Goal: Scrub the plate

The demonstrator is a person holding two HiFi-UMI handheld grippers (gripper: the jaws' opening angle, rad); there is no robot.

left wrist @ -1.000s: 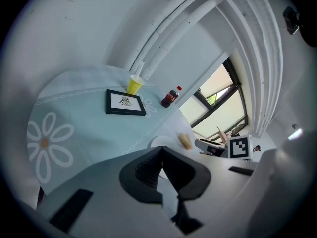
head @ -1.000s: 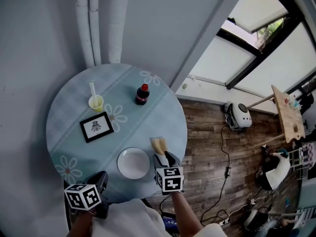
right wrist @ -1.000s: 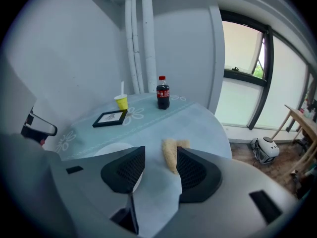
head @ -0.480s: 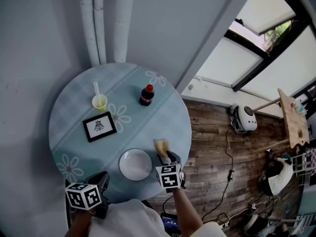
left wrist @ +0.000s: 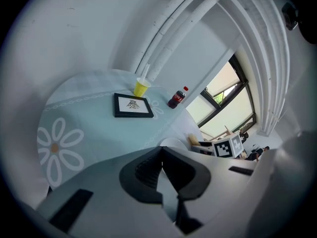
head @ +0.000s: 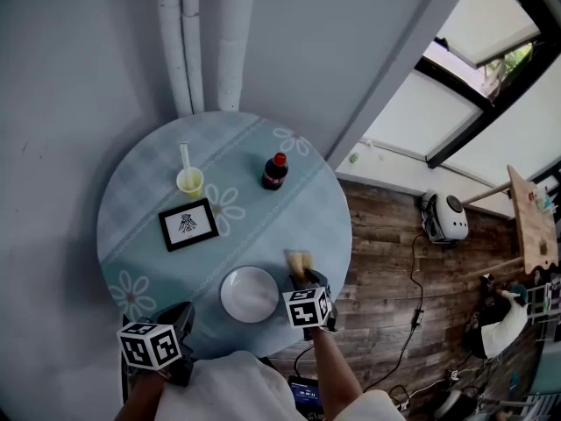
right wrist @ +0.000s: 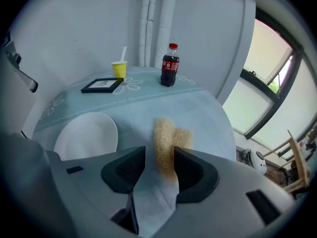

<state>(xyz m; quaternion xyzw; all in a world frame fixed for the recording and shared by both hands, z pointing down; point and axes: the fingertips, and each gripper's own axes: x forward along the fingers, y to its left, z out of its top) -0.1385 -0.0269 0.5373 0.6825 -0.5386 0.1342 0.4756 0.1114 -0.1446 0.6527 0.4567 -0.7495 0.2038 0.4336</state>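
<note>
Yellow sponge (right wrist: 166,133) lies on the tablecloth (right wrist: 203,108) beside the white plate (right wrist: 86,135), between my right gripper's (right wrist: 159,158) parted jaws; pad contact looks unconfirmed. I recommend closing squarely. Left gripper (left wrist: 161,155) closed, empty.

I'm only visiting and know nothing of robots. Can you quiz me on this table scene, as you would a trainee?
1. True or false: in the head view, the white plate lies left of the sponge.
2. What stands between the jaws of the right tongs? A the sponge, B the cola bottle, C the yellow cup.
3. Fill in: the left tongs are shut and hold ____.
Key: 1 true; 2 A; 3 nothing.
</note>
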